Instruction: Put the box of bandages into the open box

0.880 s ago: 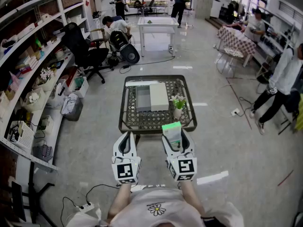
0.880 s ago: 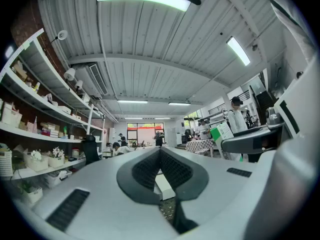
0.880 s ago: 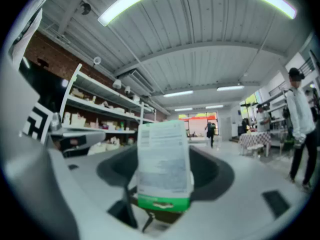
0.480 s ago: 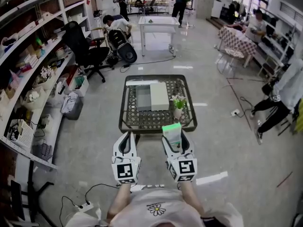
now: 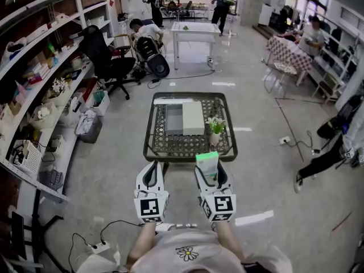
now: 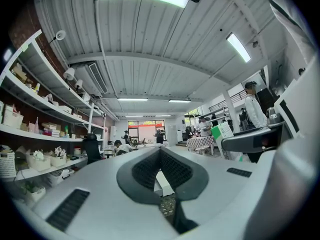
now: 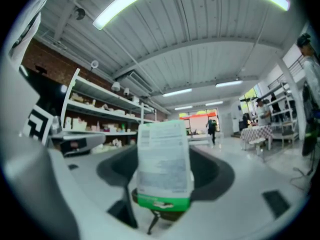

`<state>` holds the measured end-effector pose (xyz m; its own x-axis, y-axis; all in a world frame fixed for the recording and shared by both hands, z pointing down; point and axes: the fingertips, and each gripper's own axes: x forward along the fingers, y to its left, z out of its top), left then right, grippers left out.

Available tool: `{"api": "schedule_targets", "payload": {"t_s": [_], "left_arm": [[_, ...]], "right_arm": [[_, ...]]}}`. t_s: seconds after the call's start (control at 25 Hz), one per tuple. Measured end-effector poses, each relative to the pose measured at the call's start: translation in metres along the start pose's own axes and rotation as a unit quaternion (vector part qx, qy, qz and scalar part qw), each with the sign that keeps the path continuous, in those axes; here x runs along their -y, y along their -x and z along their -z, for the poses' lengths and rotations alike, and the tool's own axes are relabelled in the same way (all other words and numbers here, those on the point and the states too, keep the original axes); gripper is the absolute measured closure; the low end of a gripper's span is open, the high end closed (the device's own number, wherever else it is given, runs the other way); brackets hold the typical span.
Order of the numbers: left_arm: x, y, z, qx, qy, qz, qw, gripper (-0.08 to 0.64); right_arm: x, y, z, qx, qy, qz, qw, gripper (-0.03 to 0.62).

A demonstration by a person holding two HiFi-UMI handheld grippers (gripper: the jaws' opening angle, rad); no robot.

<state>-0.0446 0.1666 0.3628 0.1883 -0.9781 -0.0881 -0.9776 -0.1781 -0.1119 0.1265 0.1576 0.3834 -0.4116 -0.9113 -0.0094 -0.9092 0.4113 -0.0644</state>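
The box of bandages [image 5: 207,164], white with a green end, stands between the jaws of my right gripper [image 5: 208,167], which is shut on it. In the right gripper view the box of bandages [image 7: 162,164] fills the middle, upright between the dark pads of that gripper [image 7: 165,156]. My left gripper [image 5: 152,167] hangs beside it with its jaws together and nothing in them; its tips [image 6: 161,152] meet. Both are held short of the low wire table [image 5: 187,155]. On the table lies the open box [image 5: 173,120], grey inside, with its white lid [image 5: 193,117] beside it.
A small plant in a pot [image 5: 215,127] stands at the table's right side. Shelves [image 5: 34,95] line the left wall, with a black office chair [image 5: 108,61] past them. A power strip and cable [image 5: 99,246] lie on the floor. A person [image 5: 335,147] is at the right edge.
Both grippers and the bandage box keep their places and grip. The person at the right has moved further toward the right edge, and the head view has shifted slightly.
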Motion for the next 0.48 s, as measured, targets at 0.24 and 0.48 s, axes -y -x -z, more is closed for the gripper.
{"api": "schedule_targets", "payload": {"t_s": [0.24,0.48], "left_arm": [[0.023,-0.006,0.004,-0.002,-0.005,0.0,1.0,0.535],[0.05,-0.011,0.004,0.013,0.004,-0.006,0.9999,0.535]], "right_arm": [[0.024,0.007,0.009,-0.006,-0.008,-0.006,1.0,0.276],[0.05,0.015,0.015,-0.002,-0.013,-0.012,1.0,0.276]]}}
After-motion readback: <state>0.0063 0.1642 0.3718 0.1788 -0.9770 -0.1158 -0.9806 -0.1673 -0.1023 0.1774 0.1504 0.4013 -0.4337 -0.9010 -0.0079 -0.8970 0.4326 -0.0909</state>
